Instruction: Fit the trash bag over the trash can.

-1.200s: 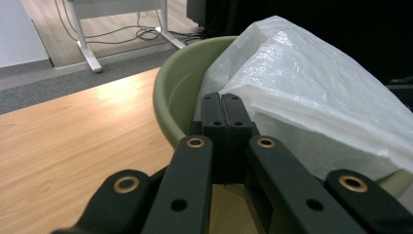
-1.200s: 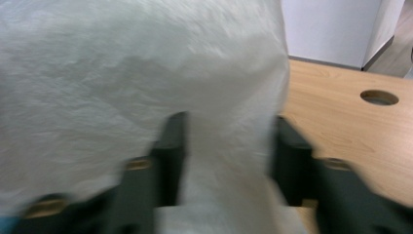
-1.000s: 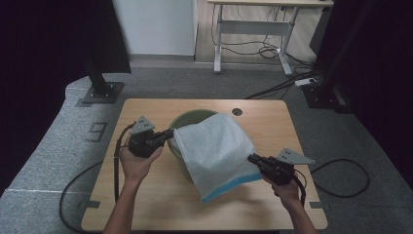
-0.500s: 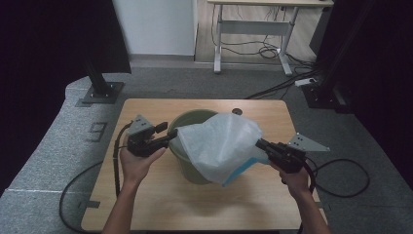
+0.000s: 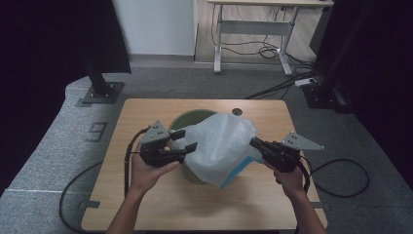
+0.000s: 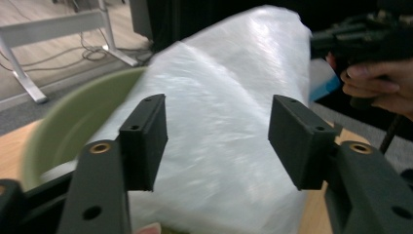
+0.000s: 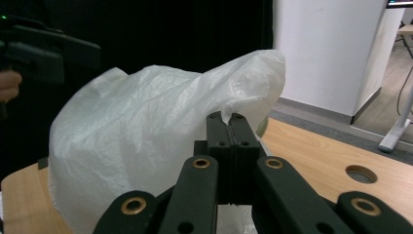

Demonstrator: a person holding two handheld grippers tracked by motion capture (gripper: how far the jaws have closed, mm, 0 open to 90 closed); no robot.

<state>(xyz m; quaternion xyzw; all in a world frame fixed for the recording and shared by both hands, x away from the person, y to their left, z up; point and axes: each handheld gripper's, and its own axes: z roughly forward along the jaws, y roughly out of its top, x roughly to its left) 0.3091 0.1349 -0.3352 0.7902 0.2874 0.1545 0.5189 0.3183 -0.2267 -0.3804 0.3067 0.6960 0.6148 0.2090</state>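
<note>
Change: since half a second ago the left gripper [image 5: 184, 140] has let go of the bag's edge and its jaws have spread; the right gripper [image 5: 253, 142] keeps its hold and has drawn the bag a little further over the bowl.

Bag look: one white, thin, crinkled plastic bag [image 5: 220, 144], translucent and puffed up like a dome, with a strip of blue [image 5: 241, 168] at its lower right edge.

Bag place: draped over the green bowl [image 5: 187, 118], covering most of it; only the bowl's back-left rim is in sight. Bowl and bag sit near the middle of the wooden table [image 5: 146, 204].

Left gripper: jaws wide apart, holding nothing, one on each side of the bag's left flank in the left gripper view [image 6: 219, 141]; whether they touch the plastic I cannot tell.

Right gripper: jaws pressed together on a pinch of the bag's right edge, a small tuft of plastic sticking out above the tips [image 7: 232, 124].

Count: one bag, one bowl, two grippers, one table with one round hole [image 5: 237, 111] near its far edge.
</note>
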